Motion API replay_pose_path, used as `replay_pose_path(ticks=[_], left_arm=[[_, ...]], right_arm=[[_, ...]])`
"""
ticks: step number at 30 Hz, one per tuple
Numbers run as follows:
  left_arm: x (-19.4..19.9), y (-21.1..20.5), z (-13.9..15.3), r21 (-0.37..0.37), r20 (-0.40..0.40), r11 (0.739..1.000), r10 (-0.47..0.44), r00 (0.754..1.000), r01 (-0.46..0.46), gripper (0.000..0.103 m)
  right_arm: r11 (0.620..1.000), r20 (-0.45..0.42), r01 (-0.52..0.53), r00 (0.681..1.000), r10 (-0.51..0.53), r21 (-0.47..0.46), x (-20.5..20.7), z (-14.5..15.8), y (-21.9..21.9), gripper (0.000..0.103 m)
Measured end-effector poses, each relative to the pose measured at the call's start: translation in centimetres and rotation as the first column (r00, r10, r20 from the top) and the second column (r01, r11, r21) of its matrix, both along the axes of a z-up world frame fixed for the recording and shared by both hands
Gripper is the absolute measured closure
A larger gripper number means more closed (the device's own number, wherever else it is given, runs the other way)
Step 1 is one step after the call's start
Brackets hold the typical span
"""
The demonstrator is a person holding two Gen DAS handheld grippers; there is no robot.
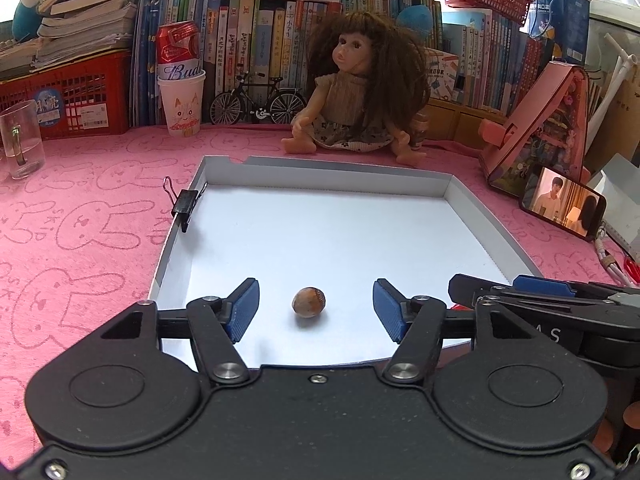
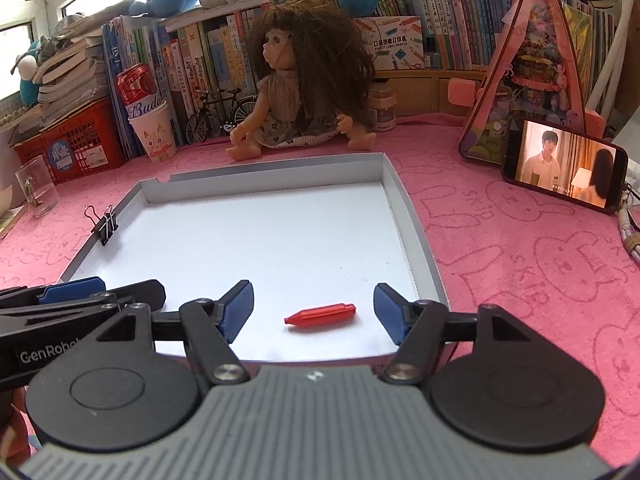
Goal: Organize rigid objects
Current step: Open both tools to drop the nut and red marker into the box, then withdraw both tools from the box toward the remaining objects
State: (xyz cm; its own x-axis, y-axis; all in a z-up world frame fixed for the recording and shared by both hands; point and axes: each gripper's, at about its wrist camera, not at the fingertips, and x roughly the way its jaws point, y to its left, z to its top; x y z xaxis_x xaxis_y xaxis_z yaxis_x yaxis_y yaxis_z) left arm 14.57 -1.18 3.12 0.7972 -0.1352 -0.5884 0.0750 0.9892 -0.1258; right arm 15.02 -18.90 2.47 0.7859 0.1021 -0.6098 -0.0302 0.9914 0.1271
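A shallow white box lid point(image 1: 328, 170) lies on the pink cloth; it also shows in the right wrist view point(image 2: 276, 170). A small brown nut point(image 1: 308, 301) rests on its floor, between the open fingers of my left gripper point(image 1: 316, 306), untouched. A red pen cap point(image 2: 320, 314) lies on the lid floor between the open fingers of my right gripper point(image 2: 314, 308), untouched. A black binder clip point(image 1: 185, 204) is clipped on the lid's left wall, also seen in the right wrist view point(image 2: 105, 222). Each gripper shows at the edge of the other's view.
A doll point(image 1: 360, 80) sits behind the lid. A paper cup holding a red can point(image 1: 181, 80), a model bicycle point(image 1: 258, 100), a red basket point(image 1: 68, 100) and a glass mug point(image 1: 20, 140) stand at back left. A phone point(image 2: 562, 166) and pink toy house point(image 2: 528, 64) stand right.
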Motion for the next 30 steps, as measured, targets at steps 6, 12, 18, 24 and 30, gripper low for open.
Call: replay_pose_path(ticks=[6, 12, 18, 24, 30], left_arm=[[-1.2, 0.2, 0.8, 0.005, 0.034, 1.000, -0.007, 0.999, 0.007, 0.026], [-2.5, 0.1, 1.5, 0.017, 0.063, 1.000, -0.025, 0.998, 0.024, 0.022], [-3.6, 0.2, 1.7, 0.027, 0.085, 0.999, -0.040, 0.996, 0.038, 0.018], [-4.8, 0.2, 1.6, 0.034, 0.099, 0.998, -0.058, 0.993, 0.055, 0.017], [-5.9, 0.0, 1.1, 0.041, 0.121, 0.997, -0.068, 0.990, 0.063, 0.017]], right_arm=[[1.000, 0.029, 0.011, 1.000, -0.010, -0.009, -1.0, 0.5, -0.4, 0.017], [1.000, 0.044, 0.004, 0.999, -0.004, -0.004, -1.8, 0.8, -0.6, 0.015], [1.000, 0.061, -0.002, 0.998, 0.003, -0.013, -2.6, 1.0, -0.7, 0.012], [1.000, 0.064, -0.008, 0.998, 0.010, -0.019, -3.7, 0.8, -0.6, 0.011], [1.000, 0.068, 0.000, 0.998, 0.002, -0.028, -4.7, 0.3, -0.7, 0.010]])
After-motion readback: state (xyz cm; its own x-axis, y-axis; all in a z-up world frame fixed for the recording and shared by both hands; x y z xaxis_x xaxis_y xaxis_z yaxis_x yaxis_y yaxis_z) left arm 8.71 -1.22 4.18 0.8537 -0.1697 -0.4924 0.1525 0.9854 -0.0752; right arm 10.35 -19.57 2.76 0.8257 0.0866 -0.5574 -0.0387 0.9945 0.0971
